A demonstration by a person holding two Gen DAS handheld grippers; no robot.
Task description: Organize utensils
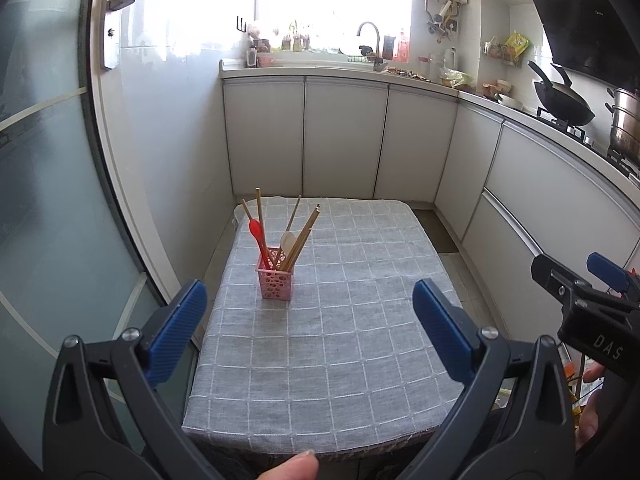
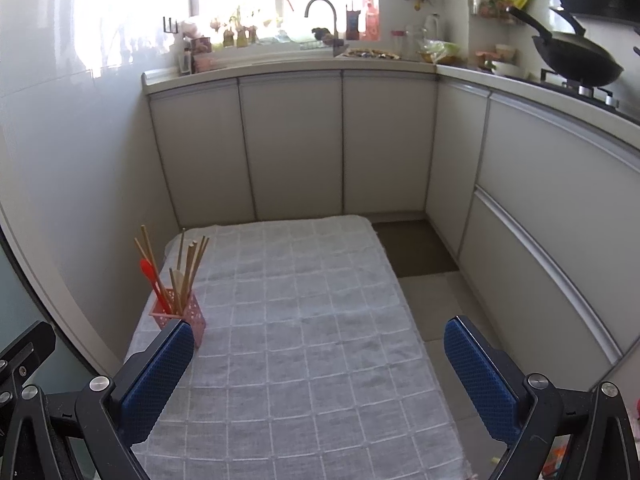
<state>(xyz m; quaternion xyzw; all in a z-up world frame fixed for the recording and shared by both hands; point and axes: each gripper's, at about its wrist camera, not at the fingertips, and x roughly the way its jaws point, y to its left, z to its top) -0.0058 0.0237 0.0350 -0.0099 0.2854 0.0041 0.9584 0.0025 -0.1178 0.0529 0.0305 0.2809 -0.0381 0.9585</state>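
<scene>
Both grippers agape above tablecloth.

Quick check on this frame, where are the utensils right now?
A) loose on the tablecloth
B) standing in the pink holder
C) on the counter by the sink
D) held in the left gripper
B: the chopsticks, red spoon and pale spoon all stand in the pink holder on the tablecloth; the left gripper and right gripper are both open and hold nothing.
</scene>
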